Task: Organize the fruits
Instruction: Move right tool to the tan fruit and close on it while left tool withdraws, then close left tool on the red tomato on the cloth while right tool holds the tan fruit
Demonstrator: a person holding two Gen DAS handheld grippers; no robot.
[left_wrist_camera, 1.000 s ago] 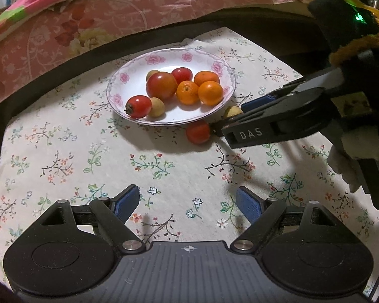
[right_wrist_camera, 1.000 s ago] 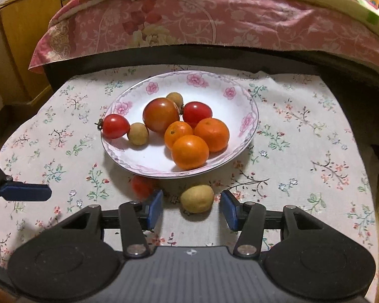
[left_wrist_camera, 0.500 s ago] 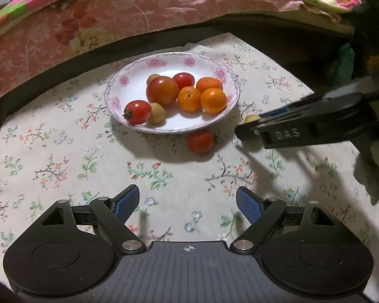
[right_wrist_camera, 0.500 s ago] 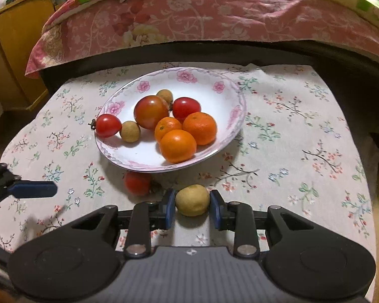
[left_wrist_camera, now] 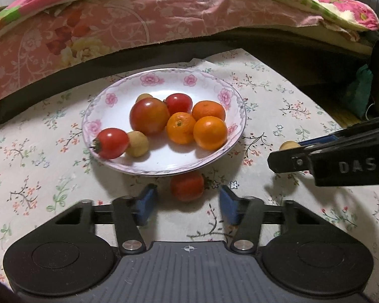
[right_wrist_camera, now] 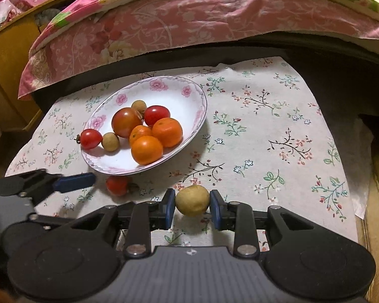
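On the floral cloth (left_wrist_camera: 278,96), we bring our left gripper (left_wrist_camera: 187,203) around the loose red tomato (left_wrist_camera: 187,186), which lies just off the near rim of the flowered plate (left_wrist_camera: 113,98); the jaws are closing, the pads not yet pressing it. The plate, toward the cloth's far left, carries tomatoes, oranges and small tan fruits. Right of the plate's near edge, our right gripper (right_wrist_camera: 192,209) is clamped on a tan round fruit (right_wrist_camera: 192,200), both blue pads against it.
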